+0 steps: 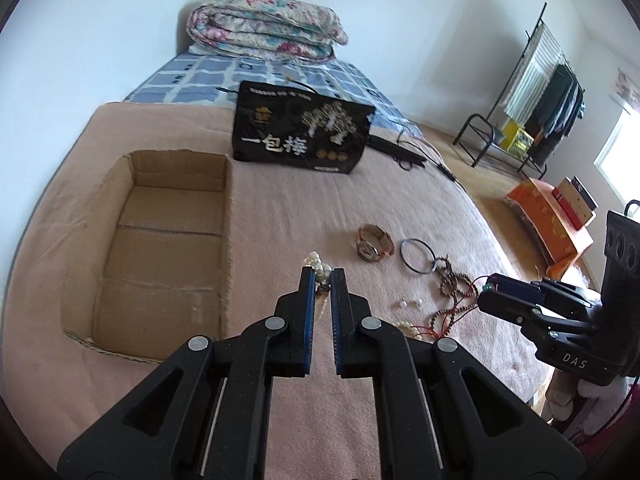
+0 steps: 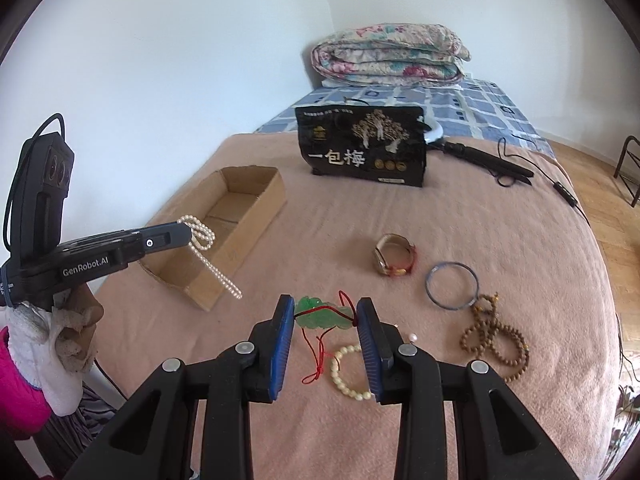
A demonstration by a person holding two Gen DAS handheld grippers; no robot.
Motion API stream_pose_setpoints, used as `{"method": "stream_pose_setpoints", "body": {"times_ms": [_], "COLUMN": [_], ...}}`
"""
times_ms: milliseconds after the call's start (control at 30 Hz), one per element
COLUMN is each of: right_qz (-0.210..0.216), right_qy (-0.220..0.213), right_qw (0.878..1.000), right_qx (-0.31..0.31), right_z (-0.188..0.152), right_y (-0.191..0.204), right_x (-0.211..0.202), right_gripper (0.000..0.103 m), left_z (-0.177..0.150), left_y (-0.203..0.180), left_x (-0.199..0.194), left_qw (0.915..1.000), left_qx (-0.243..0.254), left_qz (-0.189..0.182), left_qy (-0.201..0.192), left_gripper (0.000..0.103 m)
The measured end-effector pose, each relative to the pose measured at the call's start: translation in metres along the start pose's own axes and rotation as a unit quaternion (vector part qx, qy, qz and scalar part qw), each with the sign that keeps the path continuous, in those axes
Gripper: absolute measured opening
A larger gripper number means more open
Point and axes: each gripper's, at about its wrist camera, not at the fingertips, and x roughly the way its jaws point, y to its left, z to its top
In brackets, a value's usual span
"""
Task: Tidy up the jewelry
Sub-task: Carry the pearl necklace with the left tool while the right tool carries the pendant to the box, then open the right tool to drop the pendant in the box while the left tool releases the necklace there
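My left gripper [image 1: 322, 274] is shut on a white pearl necklace [image 1: 319, 265], held above the pink blanket; in the right wrist view the necklace [image 2: 208, 258] hangs from it beside the open cardboard box [image 2: 256, 196]. My right gripper [image 2: 325, 308] is shut on a green jade pendant [image 2: 322, 313] with a red cord, just above the blanket. A cream bead bracelet [image 2: 346, 372], a watch [image 2: 394, 256], a blue bangle [image 2: 452, 285] and brown prayer beads [image 2: 494, 338] lie on the blanket.
The box [image 1: 160, 240] sits left of my left gripper. A black printed bag [image 2: 362, 146] stands behind the jewelry. A folded quilt [image 2: 390, 54], a black tool with a cable [image 2: 486, 162] and a clothes rack [image 1: 536, 108] lie beyond.
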Motion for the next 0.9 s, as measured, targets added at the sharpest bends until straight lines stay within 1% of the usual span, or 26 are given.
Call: {"method": "stream_pose_setpoints", "body": {"times_ms": [133, 300, 467, 600, 667, 900], "right_qz": [0.009, 0.022, 0.037, 0.048, 0.054, 0.076], "right_qy": [-0.005, -0.007, -0.007, -0.006, -0.007, -0.009], "right_qw": [1.0, 1.0, 0.999, 0.997, 0.997, 0.995], "right_qx": [-0.006, -0.018, -0.035, -0.055, -0.06, -0.068], "right_z": [0.009, 0.02, 0.031, 0.042, 0.046, 0.061], "right_y": [0.012, 0.031, 0.054, 0.072, 0.079, 0.104], "right_x": [0.007, 0.019, 0.029, 0.037, 0.043, 0.065], "right_gripper": [0.032, 0.032, 0.032, 0.032, 0.032, 0.032], "left_z": [0.004, 0.01, 0.018, 0.025, 0.027, 0.028], "left_y": [0.019, 0.044, 0.066, 0.079, 0.086, 0.123], "left_x": [-0.01, -0.018, -0.024, -0.031, -0.033, -0.023], "left_qw": [0.9997, 0.9986, 0.9977, 0.9969, 0.9965, 0.9944], "left_qx": [-0.012, -0.031, -0.04, -0.022, -0.022, -0.062], "left_qz": [0.018, 0.037, 0.051, 0.073, 0.077, 0.085], "left_qy": [-0.014, -0.022, -0.019, -0.021, -0.021, -0.004], "left_gripper": [0.005, 0.005, 0.005, 0.005, 0.005, 0.005]}}
